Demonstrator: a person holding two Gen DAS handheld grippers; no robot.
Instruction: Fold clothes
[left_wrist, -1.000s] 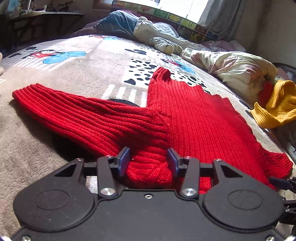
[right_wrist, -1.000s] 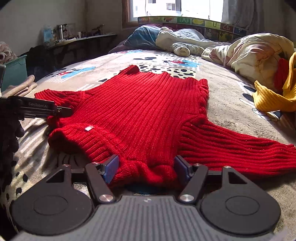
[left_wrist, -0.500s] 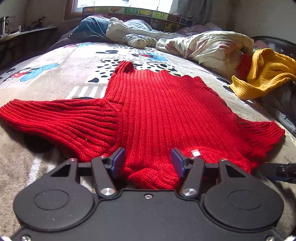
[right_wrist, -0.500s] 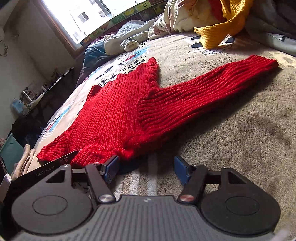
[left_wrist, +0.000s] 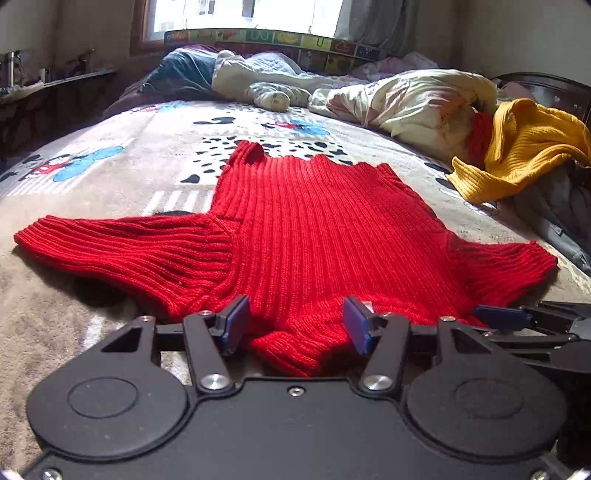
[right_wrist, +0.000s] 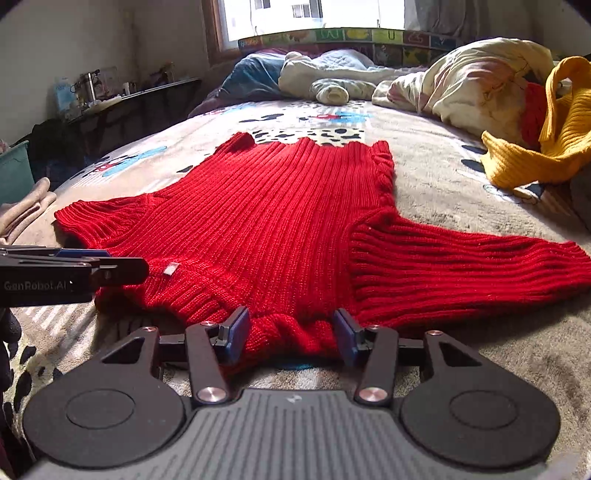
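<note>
Left gripper (left_wrist: 295, 325): jaws have just been opening and stand apart, straddling the near collar edge of the red sweater (left_wrist: 314, 236), with knit bunched between them but the pads not pressing on it; judged released. Right gripper (right_wrist: 290, 332): jaws have just been closing around a bunch of the same near edge; the pads sit at the flanks of the bunch, but whether they bite yet cannot be told. The sweater lies spread flat on the bed (left_wrist: 110, 173), both sleeves stretched outward to either side, hem toward the far pillows. No fold is visible, so the work appears to be at the laying-out stage: sleeves and body all remain to be folded. A yellow knit garment (left_wrist: 524, 147) lies unfolded, well apart at the right, evidently awaiting its turn.
</note>
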